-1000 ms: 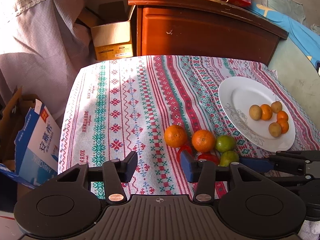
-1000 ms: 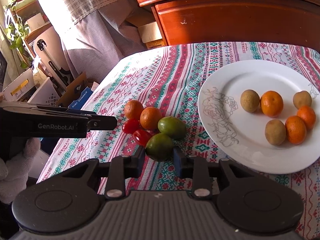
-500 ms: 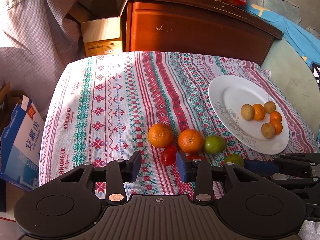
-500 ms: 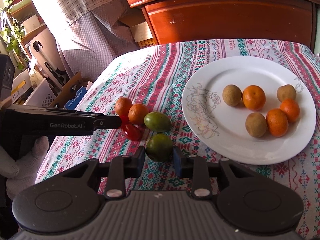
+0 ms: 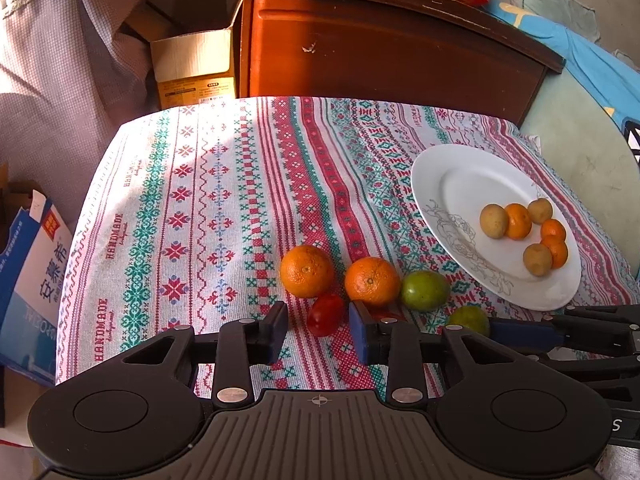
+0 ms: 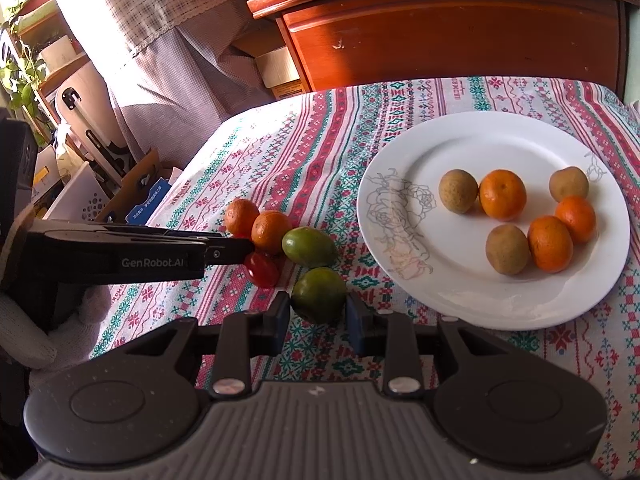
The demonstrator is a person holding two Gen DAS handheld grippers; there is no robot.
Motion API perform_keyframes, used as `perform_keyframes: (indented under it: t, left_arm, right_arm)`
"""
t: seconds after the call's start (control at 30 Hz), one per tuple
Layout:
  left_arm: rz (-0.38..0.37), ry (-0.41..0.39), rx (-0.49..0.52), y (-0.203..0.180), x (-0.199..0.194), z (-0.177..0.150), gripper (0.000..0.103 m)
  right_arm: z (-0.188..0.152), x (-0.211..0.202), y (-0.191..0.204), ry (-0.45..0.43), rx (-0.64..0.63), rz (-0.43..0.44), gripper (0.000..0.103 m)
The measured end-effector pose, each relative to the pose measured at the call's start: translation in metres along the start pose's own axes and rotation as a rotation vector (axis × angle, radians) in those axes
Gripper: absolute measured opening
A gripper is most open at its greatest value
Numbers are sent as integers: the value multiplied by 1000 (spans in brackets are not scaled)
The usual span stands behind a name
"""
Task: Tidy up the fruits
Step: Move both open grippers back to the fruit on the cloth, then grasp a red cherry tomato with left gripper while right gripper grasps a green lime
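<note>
The left gripper (image 5: 320,332), jaws just narrowing, straddles a red tomato (image 5: 325,314) without contact. The right gripper (image 6: 316,316) clamps a green fruit (image 6: 319,295) beside the plate (image 6: 440,280).

Both fisheye cameras are sitting just behind their own gripper fingers, looking steeply down and forward across the patterned tablecloth (image 5: 208,208), close to it. Both views are sharing the fruit cluster, the white plate (image 6: 492,132) and the wooden cabinet (image 5: 384,52).
</note>
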State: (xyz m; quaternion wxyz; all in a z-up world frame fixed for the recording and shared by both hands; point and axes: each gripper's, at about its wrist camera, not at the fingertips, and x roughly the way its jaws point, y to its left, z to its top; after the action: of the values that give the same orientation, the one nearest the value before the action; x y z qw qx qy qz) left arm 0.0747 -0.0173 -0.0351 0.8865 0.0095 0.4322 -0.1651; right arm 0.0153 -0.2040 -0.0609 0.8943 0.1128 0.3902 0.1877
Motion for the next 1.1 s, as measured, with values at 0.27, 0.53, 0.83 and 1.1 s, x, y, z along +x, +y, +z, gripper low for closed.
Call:
perform_keyframes:
  t: [0.27, 0.53, 0.83, 1.1]
  left_arm:
    - [-6, -17, 20, -3, -1, -4, 19]
    - [-16, -15, 26, -6, -1, -5, 18]
    - [-10, -22, 9, -7, -7, -5, 17]
    - [-45, -96, -21, -12, -31, 12, 17]
  right_arm:
    - [0, 0, 1, -4, -5, -3, 31]
    - [0, 1, 1, -4, -5, -3, 31]
    - [4, -5, 0, -24, 5, 3, 30]
    - [26, -28, -8, -115, 38, 6, 25]
